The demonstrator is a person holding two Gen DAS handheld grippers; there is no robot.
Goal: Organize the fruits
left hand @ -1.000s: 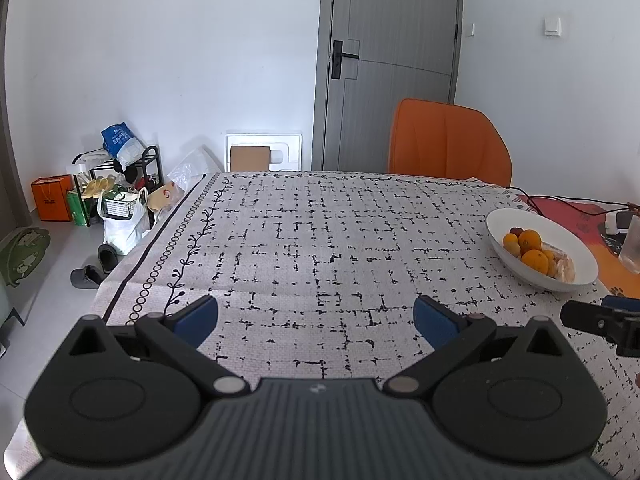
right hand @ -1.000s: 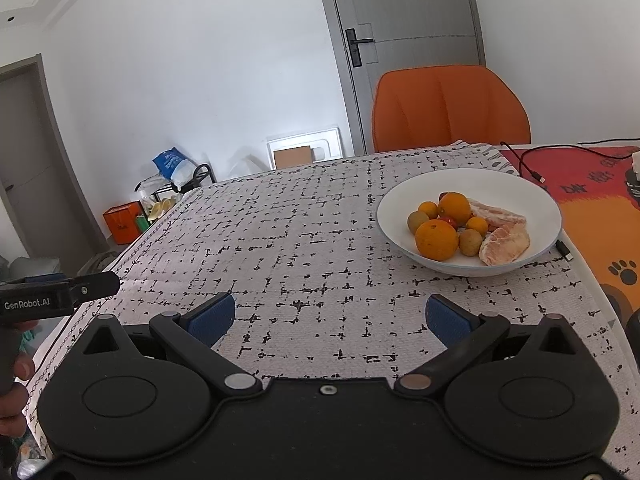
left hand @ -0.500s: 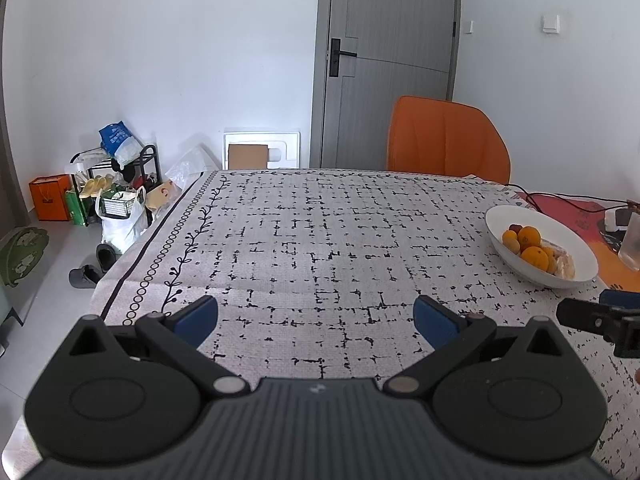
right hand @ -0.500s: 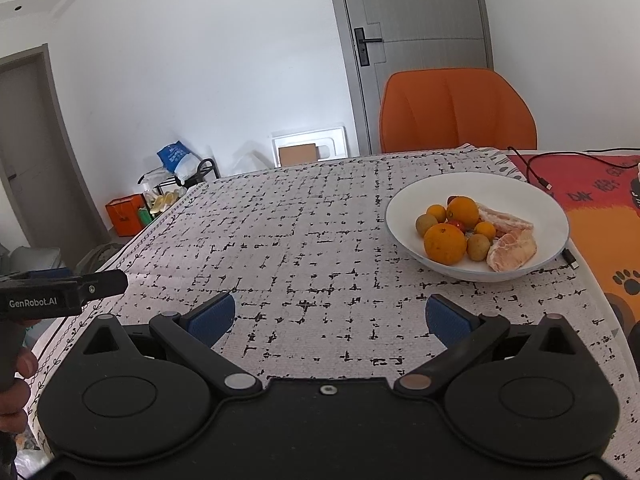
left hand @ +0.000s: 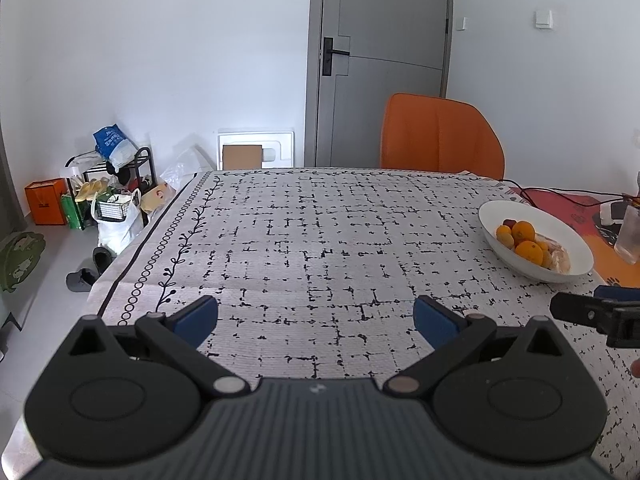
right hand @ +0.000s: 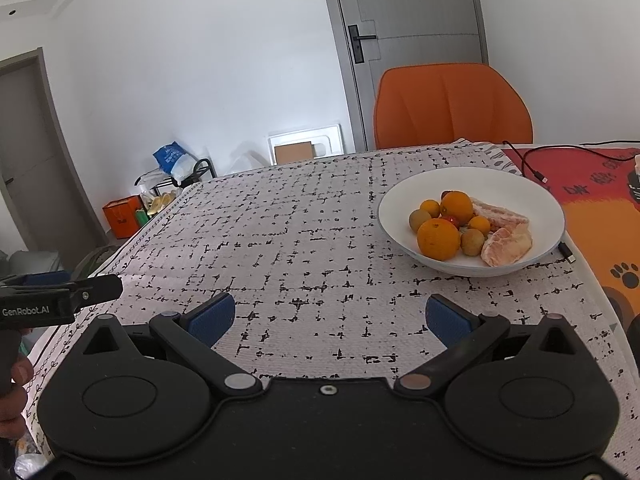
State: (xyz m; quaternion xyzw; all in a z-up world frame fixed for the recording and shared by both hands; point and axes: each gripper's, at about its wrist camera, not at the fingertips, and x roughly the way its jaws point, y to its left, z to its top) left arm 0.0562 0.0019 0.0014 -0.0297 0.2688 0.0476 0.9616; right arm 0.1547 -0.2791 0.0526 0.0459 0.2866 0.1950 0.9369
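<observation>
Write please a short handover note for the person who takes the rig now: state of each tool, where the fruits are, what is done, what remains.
Left tool: open, holds nothing, over the patterned tablecloth.
Right tool: open, holds nothing, pointing toward the white bowl.
Fruits: all in the bowl on the right part of the table: the large orange in front, another orange behind it, small round yellow, greenish and red fruits, and peeled citrus pieces on the right side.
Done: nothing visibly taken out; no fruit lies on the cloth.
Left: all the organizing. No other container is in view, so check where the fruits go.
</observation>
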